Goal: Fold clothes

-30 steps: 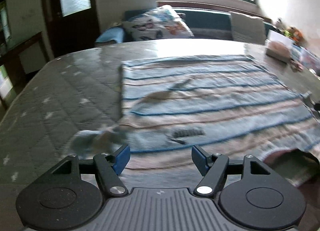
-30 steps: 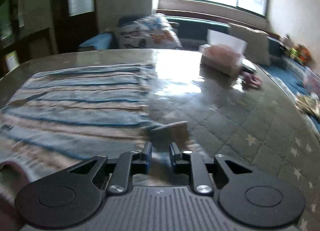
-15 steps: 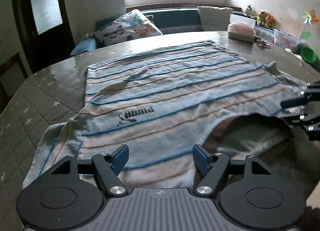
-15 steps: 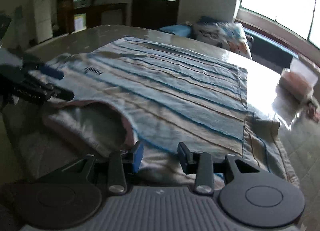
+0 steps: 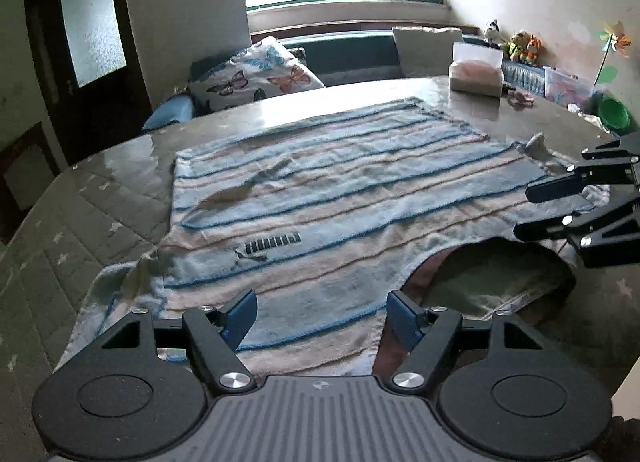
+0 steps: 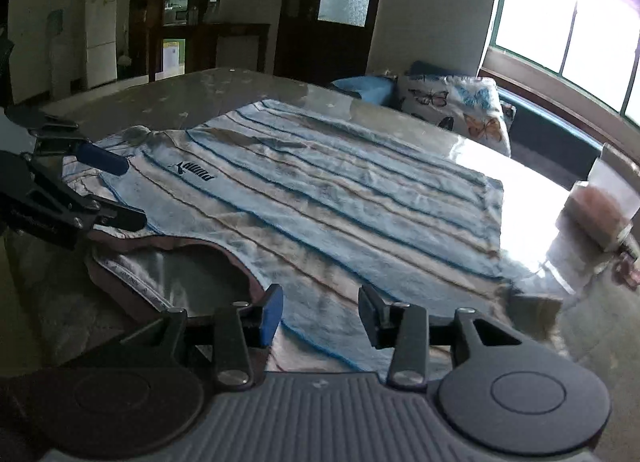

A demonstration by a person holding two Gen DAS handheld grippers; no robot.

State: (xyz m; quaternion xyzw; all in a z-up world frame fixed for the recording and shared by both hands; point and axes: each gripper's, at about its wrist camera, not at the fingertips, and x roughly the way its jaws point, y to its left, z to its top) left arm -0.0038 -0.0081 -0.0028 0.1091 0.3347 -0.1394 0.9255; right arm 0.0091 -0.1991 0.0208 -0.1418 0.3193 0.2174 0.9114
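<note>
One striped shirt flat on quilted table, two tongs (left tongs agape, right tongs opening) both empty.

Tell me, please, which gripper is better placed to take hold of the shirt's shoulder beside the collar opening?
Probably the left. The left gripper has its jaws wide and empty astride the striped shirt at that shoulder edge. The right gripper, at the opposite shoulder, has narrower jaws, opening and empty.

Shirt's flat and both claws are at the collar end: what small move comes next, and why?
Probably lower both claws onto the shoulders beside the neckline and pinch. The shirt lies spread flat; the left claw is open, the right claw is opening, neither holds cloth.
</note>
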